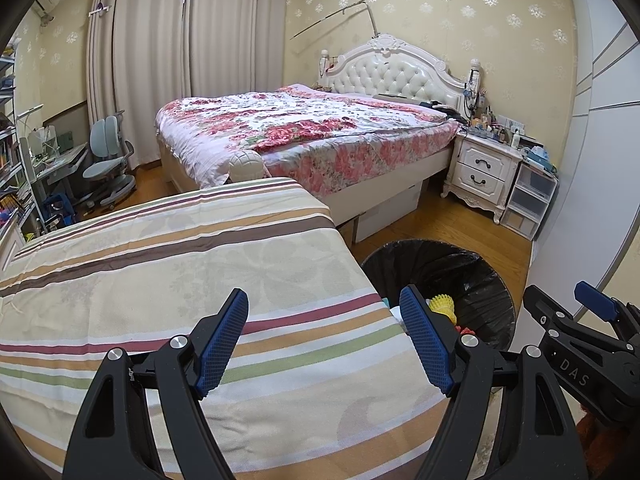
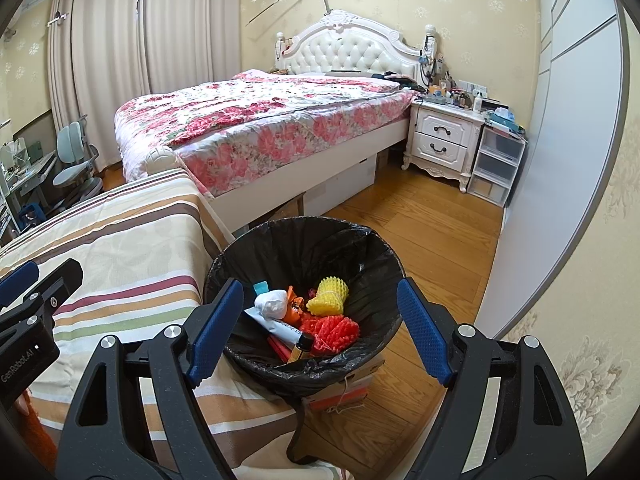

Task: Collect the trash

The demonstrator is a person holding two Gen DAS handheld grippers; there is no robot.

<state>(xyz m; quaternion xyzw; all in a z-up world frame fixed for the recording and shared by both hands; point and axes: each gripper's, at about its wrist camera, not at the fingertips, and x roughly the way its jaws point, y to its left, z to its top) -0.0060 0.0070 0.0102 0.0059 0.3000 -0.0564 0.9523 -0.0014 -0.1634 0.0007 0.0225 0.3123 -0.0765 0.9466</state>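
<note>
A round bin with a black liner [image 2: 352,248] stands on the floor beside the striped surface [image 2: 132,248]. It holds a yellow foam net [image 2: 329,296], a red foam net [image 2: 334,330], a white crumpled wad [image 2: 273,304], a white tube [image 2: 276,326] and a small bottle [image 2: 301,348]. My right gripper [image 2: 320,328] is open and empty just above the bin. My left gripper [image 1: 324,340] is open and empty over the striped cloth [image 1: 180,280], left of the bin [image 1: 472,276]. The right gripper also shows at the edge of the left wrist view [image 1: 580,320].
A flowered bed [image 2: 260,128] fills the middle of the room. A white nightstand [image 2: 444,140] and plastic drawers [image 2: 496,168] stand at the right by a white wardrobe [image 2: 560,160]. A desk chair [image 1: 108,156] and shelves [image 1: 12,152] are at the left. A box [image 2: 344,392] sits under the bin.
</note>
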